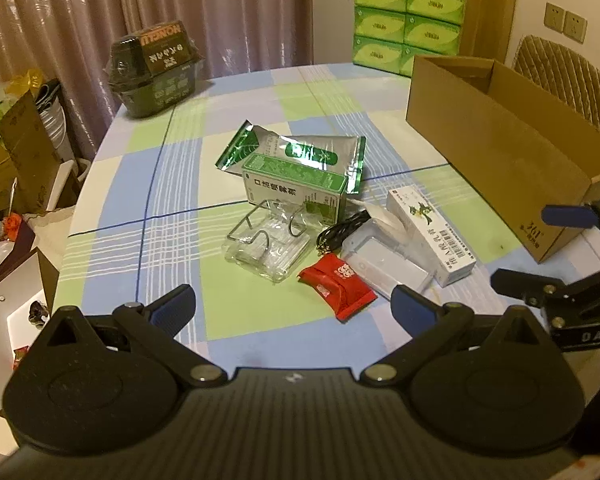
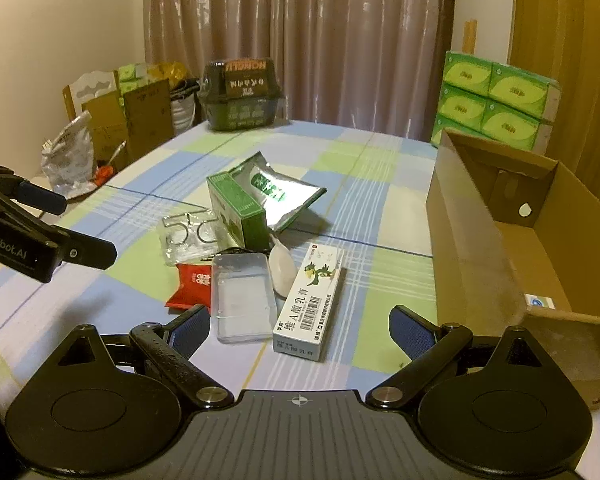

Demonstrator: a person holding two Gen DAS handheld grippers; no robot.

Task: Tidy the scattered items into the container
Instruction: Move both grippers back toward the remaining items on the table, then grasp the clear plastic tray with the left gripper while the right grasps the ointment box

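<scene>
**A:** What is on the table [image 1: 112, 200]?

**B:** A checked cloth in blue, green and cream covers it. A small heap of items lies near the middle: a silver and green foil pouch [image 1: 300, 152], with a green medicine box [image 1: 296, 190] lying against its near edge. In front of the box is a clear plastic holder with wire hooks [image 1: 266, 240]. Just beside that are a coiled black cable [image 1: 338, 232], a red packet [image 1: 336, 286], a clear plastic case [image 2: 242, 296] and a long white ointment box [image 2: 310, 300]. A small white sachet [image 2: 282, 266] sits between the case and the ointment box.

**A:** And the container?

**B:** An open cardboard box [image 1: 500, 152] stands on the right side of the table, apart from the heap. None of the heap's items is in it.

**A:** What are the grippers doing?

**B:** The left hand-held gripper [image 1: 294, 306] hovers above the near edge of the table, its blue-padded fingers spread wide and empty, with the red packet ahead between them. The right hand-held gripper [image 2: 300, 330] is likewise released and holds nothing; the near ends of the clear case and the ointment box lie between its fingers.

**A:** Anything behind?

**B:** A dark green wrapped package [image 1: 156, 68] sits at the far left edge, stacked green tissue boxes [image 1: 408, 20] at the far right, and curtains [image 2: 300, 40] beyond.
</scene>
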